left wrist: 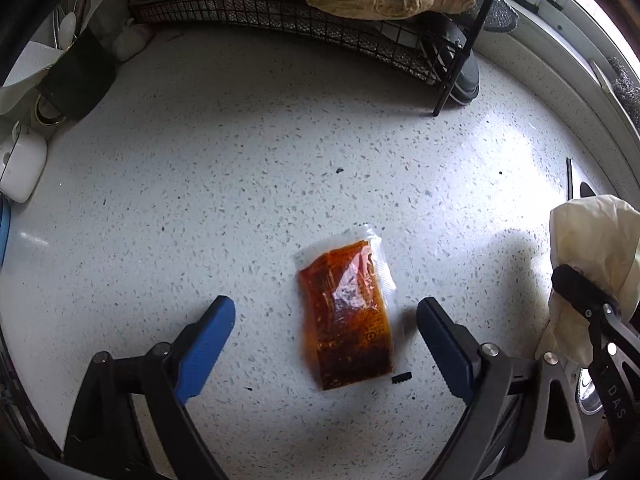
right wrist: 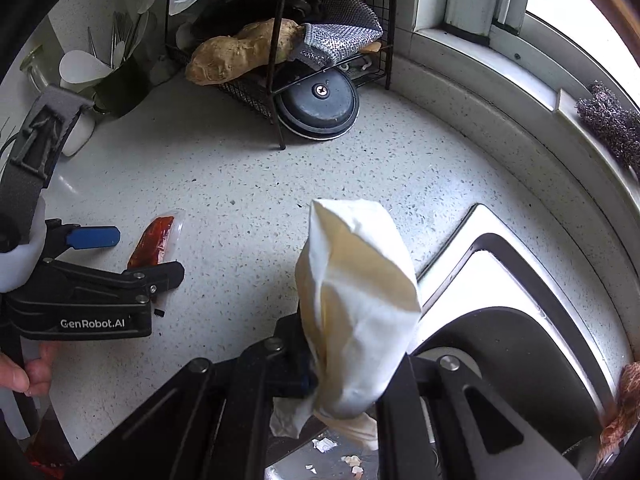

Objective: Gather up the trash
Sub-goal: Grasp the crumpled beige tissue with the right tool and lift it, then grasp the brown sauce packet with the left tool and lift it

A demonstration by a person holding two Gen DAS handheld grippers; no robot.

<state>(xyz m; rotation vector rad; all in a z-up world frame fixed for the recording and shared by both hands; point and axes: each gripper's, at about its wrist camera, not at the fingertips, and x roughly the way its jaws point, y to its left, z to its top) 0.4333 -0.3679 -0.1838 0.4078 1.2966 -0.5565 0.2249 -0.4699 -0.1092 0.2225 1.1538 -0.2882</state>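
We see a small clear plastic sauce packet (left wrist: 347,312) lying flat on a white speckled countertop (left wrist: 224,168); it is filled with dark orange-red oily sauce flecked with seeds, and its sealed top edge is clear and crinkled. Our left gripper (left wrist: 326,320) points down over it with its blue-padded jaws spread wide, one on each side of the packet, neither touching it. Our right gripper (right wrist: 320,384) has its jaws closed on a crumpled, cream-stained white paper napkin (right wrist: 356,304), held up above the counter beside the edge of a steel sink (right wrist: 516,280); bits of eggshell (right wrist: 352,462) lie low in the right wrist view, on a grey surface we cannot identify. At the back of the counter stands a black wire rack (right wrist: 248,92), holding a large knob of ginger (right wrist: 240,52) and a chainmail scrubber (right wrist: 340,32). To the left, a dark cup (right wrist: 120,88) holds white spoons and other utensils.
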